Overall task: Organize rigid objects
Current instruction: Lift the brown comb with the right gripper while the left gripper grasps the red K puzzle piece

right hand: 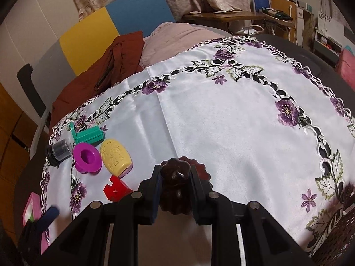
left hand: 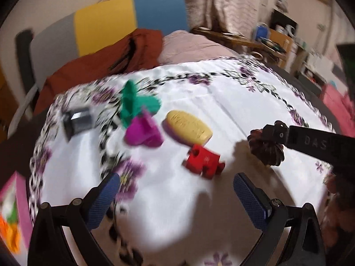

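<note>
My right gripper (right hand: 175, 188) is shut on a dark brown scalloped piece (right hand: 176, 190), held just above the white embroidered cloth (right hand: 221, 115); it also shows in the left wrist view (left hand: 266, 148). My left gripper (left hand: 177, 199) is open and empty, above the cloth, short of a red block (left hand: 203, 160). Beyond it lie a yellow oval piece (left hand: 188, 127), a magenta spool (left hand: 144, 132), a green piece (left hand: 135, 103) and a grey-black cylinder (left hand: 77, 120). The same group sits at the left in the right wrist view: red block (right hand: 116, 188), yellow oval (right hand: 115, 156), magenta spool (right hand: 87, 157).
A pink box (left hand: 13, 212) sits at the table's left edge. A dark woven basket (right hand: 335, 237) sits at the near right. Rust-coloured cloth (right hand: 106, 73) and a pink cushion (right hand: 177, 37) lie on a chair behind the table. Shelves with clutter stand at the back right.
</note>
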The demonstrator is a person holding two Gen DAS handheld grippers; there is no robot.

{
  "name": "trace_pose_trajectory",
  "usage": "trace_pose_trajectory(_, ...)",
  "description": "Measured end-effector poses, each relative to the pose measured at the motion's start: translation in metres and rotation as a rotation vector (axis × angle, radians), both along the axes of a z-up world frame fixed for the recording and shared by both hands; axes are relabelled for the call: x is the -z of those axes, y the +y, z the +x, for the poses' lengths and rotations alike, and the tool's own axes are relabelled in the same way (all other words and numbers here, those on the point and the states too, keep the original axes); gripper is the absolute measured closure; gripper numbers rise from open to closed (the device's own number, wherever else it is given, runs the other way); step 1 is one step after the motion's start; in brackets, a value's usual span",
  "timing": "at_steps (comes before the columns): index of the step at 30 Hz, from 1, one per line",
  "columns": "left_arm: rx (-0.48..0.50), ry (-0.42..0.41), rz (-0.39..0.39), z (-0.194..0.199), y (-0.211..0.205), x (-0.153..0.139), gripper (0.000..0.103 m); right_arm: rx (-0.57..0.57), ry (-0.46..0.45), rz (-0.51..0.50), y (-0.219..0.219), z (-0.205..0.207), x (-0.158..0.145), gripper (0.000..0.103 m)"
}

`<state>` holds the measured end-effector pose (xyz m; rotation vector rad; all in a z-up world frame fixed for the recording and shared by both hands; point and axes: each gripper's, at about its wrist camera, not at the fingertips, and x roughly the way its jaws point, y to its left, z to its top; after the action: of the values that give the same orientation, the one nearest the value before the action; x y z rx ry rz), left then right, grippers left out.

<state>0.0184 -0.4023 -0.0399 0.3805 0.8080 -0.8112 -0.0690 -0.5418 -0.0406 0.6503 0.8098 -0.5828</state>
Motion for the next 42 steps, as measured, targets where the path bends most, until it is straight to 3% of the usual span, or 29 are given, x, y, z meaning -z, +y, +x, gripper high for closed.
trace_pose_trajectory(5,0.093,-0.025,0.04,0.01,-0.024,0.015,0.0,0.006,-0.008,0.013,-0.002,-0.001,0.001,0.081)
trace_pose_trajectory(10,0.121,-0.017,0.039,0.015,-0.035,0.027,0.001,0.012,-0.015,0.023,-0.002,-0.002,0.002,0.081)
trace_pose_trajectory(14,0.151,-0.008,0.058,0.014,-0.043,0.037,0.021,0.002,-0.009,0.016,-0.001,0.0,0.001,0.08)
trace_pose_trajectory(19,0.167,0.008,0.015,0.014,-0.038,0.035,0.054,0.003,-0.011,0.021,-0.002,0.0,0.002,0.08)
trace_pose_trajectory(29,0.143,0.022,-0.005,0.007,-0.014,0.031,0.055,-0.03,-0.003,-0.002,0.003,0.005,0.0,0.081)
trace_pose_trajectory(35,0.051,0.094,-0.058,0.008,0.018,0.025,0.055,-0.05,-0.012,-0.004,0.007,0.007,-0.001,0.081)
trace_pose_trajectory(42,-0.004,0.112,-0.117,-0.005,0.061,0.011,0.055,-0.133,-0.038,-0.034,0.021,0.016,-0.008,0.081)
